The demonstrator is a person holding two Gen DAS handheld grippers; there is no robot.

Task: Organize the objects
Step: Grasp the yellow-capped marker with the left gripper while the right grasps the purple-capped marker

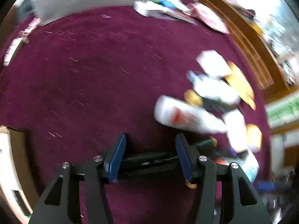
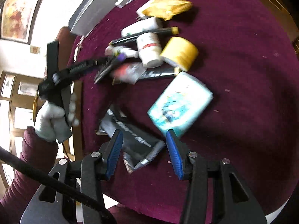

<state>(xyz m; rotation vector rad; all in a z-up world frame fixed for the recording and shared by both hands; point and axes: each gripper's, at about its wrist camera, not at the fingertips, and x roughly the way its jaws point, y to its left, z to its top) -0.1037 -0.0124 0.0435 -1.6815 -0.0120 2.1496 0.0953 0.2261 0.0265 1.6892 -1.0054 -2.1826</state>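
Right gripper [image 2: 143, 154] spread over dark pouch [image 2: 130, 136], left gripper [image 1: 150, 155] spread around black pen [image 1: 149, 160]; blurred swing risks scattering cluttered pile.

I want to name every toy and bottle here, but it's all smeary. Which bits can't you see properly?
- White bottle, left wrist view: motion blur smears its red label; unreadable.
- Dark flat object, left wrist view: lies across the left tongs; both ends hidden behind the fingers.
- Black packet, right wrist view: blurred, partly behind the right tongs.
- Teal box, right wrist view: picture too smeared to identify.
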